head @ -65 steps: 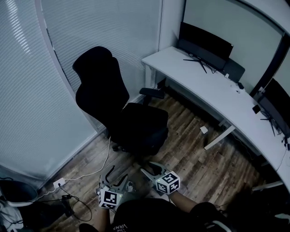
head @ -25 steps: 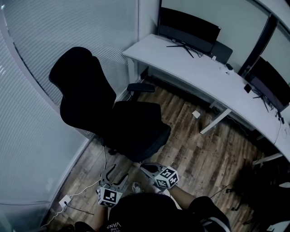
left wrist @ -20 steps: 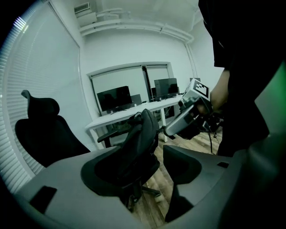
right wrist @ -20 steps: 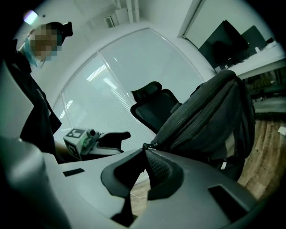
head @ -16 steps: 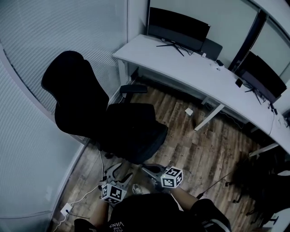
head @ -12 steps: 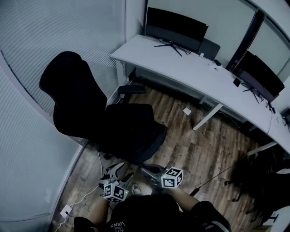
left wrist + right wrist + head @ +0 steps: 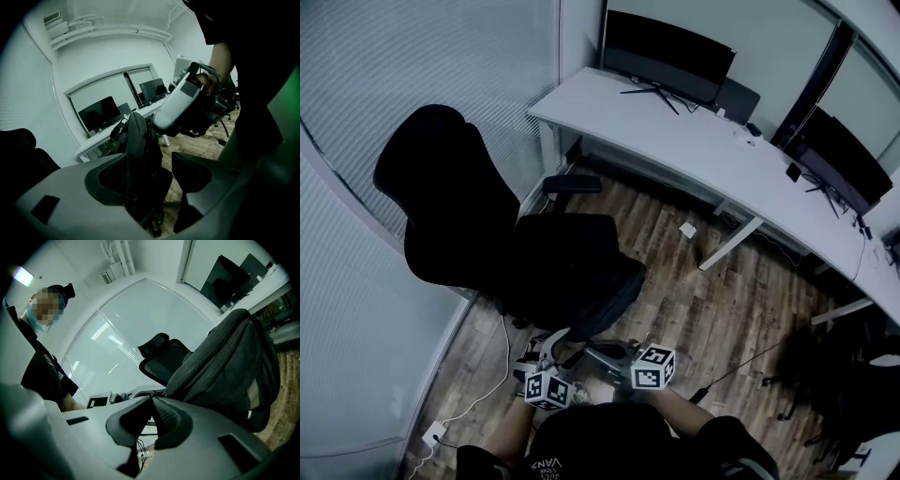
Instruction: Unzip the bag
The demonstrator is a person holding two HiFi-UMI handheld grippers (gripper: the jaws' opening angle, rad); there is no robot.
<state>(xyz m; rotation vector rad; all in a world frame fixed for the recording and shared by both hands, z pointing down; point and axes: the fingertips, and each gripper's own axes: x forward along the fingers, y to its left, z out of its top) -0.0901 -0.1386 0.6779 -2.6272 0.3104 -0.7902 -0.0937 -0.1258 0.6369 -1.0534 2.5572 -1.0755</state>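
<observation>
Right tongs (image 7: 152,397) pinch the zip pull (image 7: 155,393) of the bag (image 7: 225,362), left tongs (image 7: 152,161) stand apart; clothing (image 7: 546,466) reads VANS.

The chair (image 7: 516,244) stood on the floor (image 7: 712,300), left of the worktop (image 7: 712,159). One monitor (image 7: 670,56) sat at the worktop's far edge and another (image 7: 834,155) further right. A cable (image 7: 502,342) lay on the floor left of the chair. The left gripper (image 7: 555,339) and right gripper (image 7: 598,351) sat side by side, with the bag (image 7: 225,366) just before them.
</observation>
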